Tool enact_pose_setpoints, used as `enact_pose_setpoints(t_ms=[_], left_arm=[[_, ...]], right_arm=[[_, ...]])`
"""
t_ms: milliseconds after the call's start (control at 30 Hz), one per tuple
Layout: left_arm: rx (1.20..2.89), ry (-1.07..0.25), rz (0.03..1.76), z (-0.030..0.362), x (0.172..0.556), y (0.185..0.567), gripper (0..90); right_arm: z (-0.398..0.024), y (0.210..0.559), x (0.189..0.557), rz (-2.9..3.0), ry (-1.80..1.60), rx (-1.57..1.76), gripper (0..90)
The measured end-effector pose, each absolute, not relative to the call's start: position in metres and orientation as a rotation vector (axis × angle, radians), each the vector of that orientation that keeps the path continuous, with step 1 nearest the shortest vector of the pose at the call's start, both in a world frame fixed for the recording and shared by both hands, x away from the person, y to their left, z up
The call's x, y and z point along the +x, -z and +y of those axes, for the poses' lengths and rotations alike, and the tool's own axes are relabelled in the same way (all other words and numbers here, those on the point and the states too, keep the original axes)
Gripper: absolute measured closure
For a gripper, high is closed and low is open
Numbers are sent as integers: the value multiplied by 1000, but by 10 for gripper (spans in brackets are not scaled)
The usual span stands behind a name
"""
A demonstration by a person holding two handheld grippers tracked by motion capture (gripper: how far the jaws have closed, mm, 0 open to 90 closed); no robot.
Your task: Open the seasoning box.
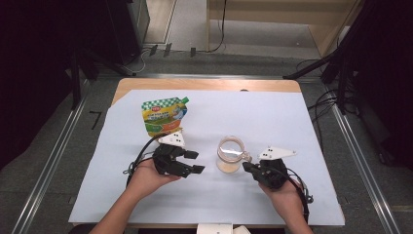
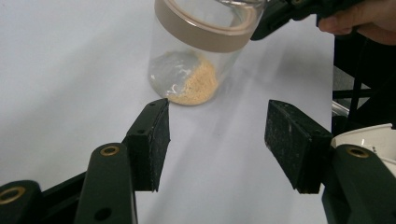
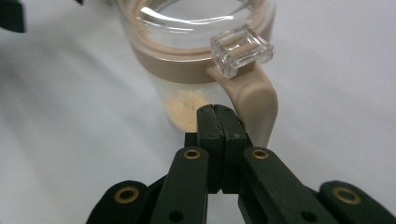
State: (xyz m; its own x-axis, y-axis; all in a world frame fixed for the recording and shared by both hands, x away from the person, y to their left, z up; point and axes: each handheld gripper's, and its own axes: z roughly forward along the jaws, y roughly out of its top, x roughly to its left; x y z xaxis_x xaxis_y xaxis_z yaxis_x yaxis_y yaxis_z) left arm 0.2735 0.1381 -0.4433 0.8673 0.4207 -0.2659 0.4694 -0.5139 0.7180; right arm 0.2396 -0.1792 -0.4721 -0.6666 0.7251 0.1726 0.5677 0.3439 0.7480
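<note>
A clear jar point(image 1: 230, 154) with a tan rim band stands on the white sheet mid-table, a little yellow powder point(image 2: 196, 84) in its bottom. Its tan latch with a clear tab point(image 3: 241, 50) hangs on the side facing my right gripper. My right gripper point(image 1: 248, 167) is shut with nothing between its pads, its tip point(image 3: 218, 111) close against the jar wall just left of the latch. My left gripper point(image 1: 195, 162) stands open and empty to the left of the jar, its black pads point(image 2: 150, 140) short of the glass. A green-and-yellow spouted pouch point(image 1: 164, 116) lies farther back left.
The white sheet point(image 1: 272, 112) covers most of the wooden table point(image 1: 209, 84). A white object point(image 1: 216, 228) sits at the near table edge. Dark stands and cables flank the table on the floor.
</note>
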Motion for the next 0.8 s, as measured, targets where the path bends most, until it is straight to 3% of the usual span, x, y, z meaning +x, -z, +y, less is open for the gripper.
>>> enact_pose_setpoints(t_ms=[400, 800], left_arm=[[2178, 174, 646, 127, 283, 447, 433], [2187, 119, 558, 109, 296, 435, 310]], right_arm=[[-196, 478, 272, 2353, -1173, 1230, 900], [-224, 466, 273, 2312, -1244, 1296, 900]])
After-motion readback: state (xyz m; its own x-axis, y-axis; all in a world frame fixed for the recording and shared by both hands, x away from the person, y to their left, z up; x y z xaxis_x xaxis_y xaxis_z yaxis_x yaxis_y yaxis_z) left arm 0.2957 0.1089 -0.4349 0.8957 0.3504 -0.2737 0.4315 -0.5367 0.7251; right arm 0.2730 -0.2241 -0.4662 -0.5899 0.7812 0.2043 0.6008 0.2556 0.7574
